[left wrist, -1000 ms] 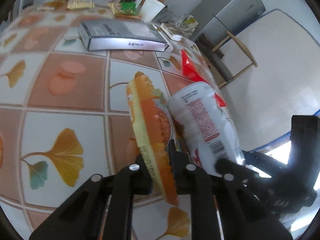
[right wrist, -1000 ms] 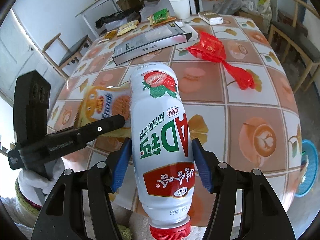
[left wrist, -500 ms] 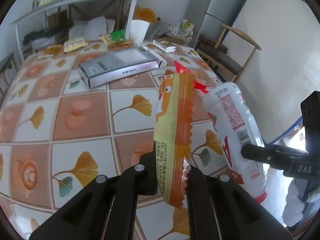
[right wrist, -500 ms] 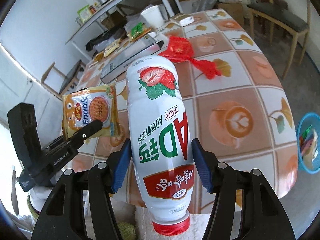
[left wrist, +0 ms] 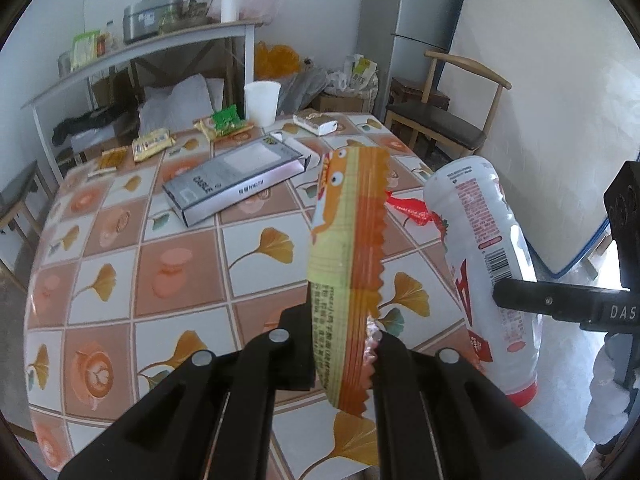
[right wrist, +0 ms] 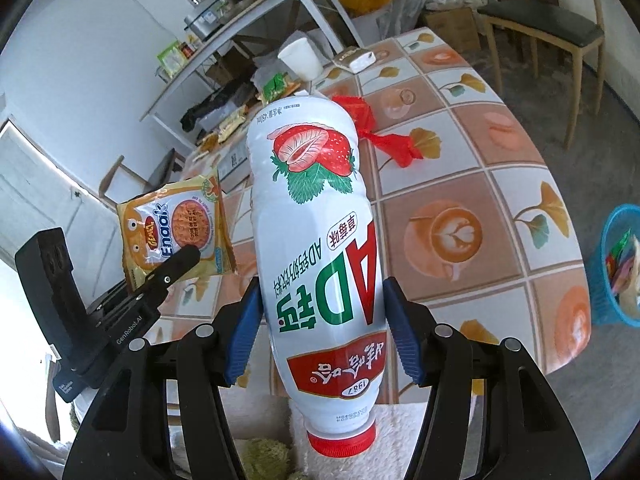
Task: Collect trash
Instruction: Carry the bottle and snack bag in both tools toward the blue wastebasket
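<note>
Our left gripper [left wrist: 338,344] was clamped edge-on upon an orange snack packet [left wrist: 348,264], which stood upright between the black fingers, clear above the table [left wrist: 192,264]. Our right gripper [right wrist: 322,312] was clamped on a white strawberry drink bottle [right wrist: 316,256]; the blue pads [right wrist: 242,336] pressed both sides of its body, and its red cap [right wrist: 342,438] pointed back toward the camera. In the left wrist view the bottle hung just right of the packet, off the table's edge. On the tiled tablecloth behind them lay a red wrapper [right wrist: 384,136], a long grey box [left wrist: 236,184], several small packets [left wrist: 154,144] and a white paper cup [left wrist: 262,102]. A blue basket [right wrist: 618,268] holding wrappers stood on the floor beside the table, at the right of the right wrist view.
</note>
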A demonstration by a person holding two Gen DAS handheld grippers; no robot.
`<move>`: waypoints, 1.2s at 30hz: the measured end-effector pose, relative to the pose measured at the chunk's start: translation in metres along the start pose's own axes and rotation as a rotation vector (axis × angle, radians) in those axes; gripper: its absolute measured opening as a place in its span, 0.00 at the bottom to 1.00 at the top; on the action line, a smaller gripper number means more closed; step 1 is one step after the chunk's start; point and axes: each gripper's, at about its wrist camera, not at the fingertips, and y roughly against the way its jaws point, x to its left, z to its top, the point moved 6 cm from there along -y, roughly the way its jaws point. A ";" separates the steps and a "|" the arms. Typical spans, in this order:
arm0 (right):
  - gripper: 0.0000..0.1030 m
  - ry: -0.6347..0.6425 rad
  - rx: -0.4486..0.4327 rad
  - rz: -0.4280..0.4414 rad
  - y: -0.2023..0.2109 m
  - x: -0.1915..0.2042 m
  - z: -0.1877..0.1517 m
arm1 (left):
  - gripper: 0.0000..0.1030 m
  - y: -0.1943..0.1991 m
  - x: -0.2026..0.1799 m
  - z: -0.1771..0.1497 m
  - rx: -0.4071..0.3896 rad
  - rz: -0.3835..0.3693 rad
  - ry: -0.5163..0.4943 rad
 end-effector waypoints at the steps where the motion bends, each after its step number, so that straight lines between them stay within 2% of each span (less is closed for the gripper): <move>1: 0.55 -0.004 -0.003 0.004 0.002 -0.001 0.001 | 0.05 0.002 -0.002 0.000 -0.004 0.003 -0.007; 16: 0.55 -0.081 -0.070 0.076 0.037 -0.028 -0.003 | 0.05 0.027 -0.047 0.013 -0.072 0.061 -0.152; 25: 0.55 -0.159 -0.132 0.086 0.066 -0.063 -0.008 | 0.06 0.028 -0.089 0.021 -0.092 0.053 -0.250; 31: 0.55 -0.242 -0.200 0.063 0.096 -0.103 -0.013 | 0.06 0.019 -0.129 0.030 -0.095 0.000 -0.318; 33: 0.55 -0.270 -0.223 0.052 0.105 -0.116 -0.015 | 0.06 0.013 -0.147 0.034 -0.087 -0.042 -0.335; 36: 0.55 -0.332 -0.277 0.017 0.128 -0.145 -0.020 | 0.06 0.001 -0.177 0.041 -0.047 -0.153 -0.338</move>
